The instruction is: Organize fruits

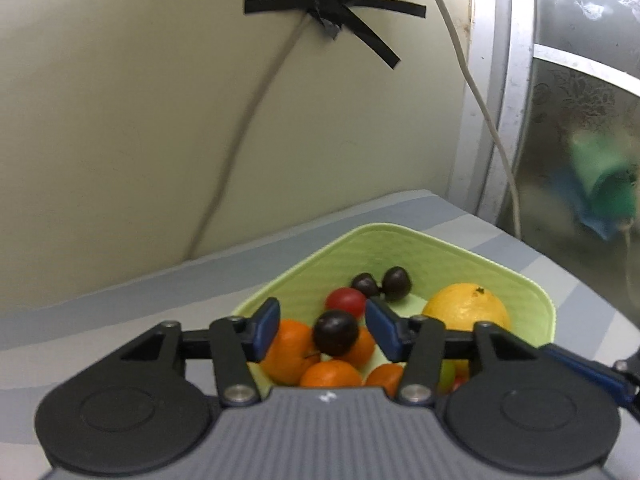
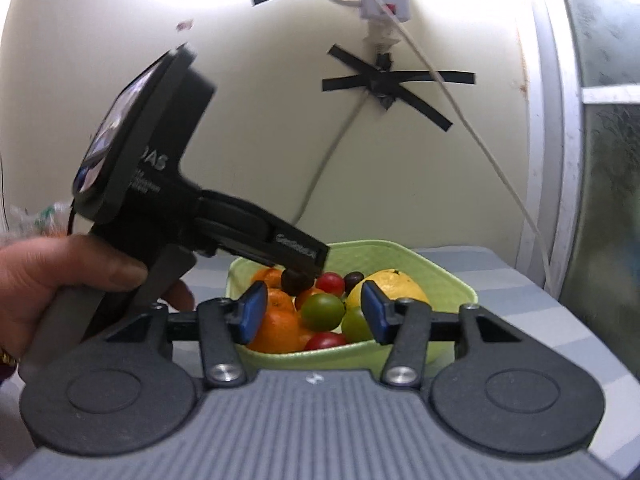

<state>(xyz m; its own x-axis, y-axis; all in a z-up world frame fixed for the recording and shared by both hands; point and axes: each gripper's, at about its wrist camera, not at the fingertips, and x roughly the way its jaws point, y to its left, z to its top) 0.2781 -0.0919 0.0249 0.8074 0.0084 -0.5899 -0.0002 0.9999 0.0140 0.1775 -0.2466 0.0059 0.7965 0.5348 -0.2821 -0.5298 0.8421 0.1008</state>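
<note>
A light green tray (image 1: 516,280) (image 2: 444,272) on the striped table holds mixed fruit: a large yellow orange (image 1: 466,306) (image 2: 390,286), several small oranges (image 1: 290,350) (image 2: 276,326), red fruits (image 1: 346,300) (image 2: 330,282), green fruits (image 2: 322,311) and dark round fruits (image 1: 396,283). My left gripper (image 1: 322,330) is open over the tray's near side, with a dark fruit (image 1: 335,332) (image 2: 296,281) loose between its pads. My right gripper (image 2: 310,314) is open and empty in front of the tray.
The striped grey table (image 1: 100,320) meets a cream wall with taped cables (image 1: 328,4) (image 2: 386,80). A window frame (image 1: 508,100) stands at the right. A hand (image 2: 60,280) holds the left gripper's handle at left. The right gripper's finger (image 1: 584,368) shows at right.
</note>
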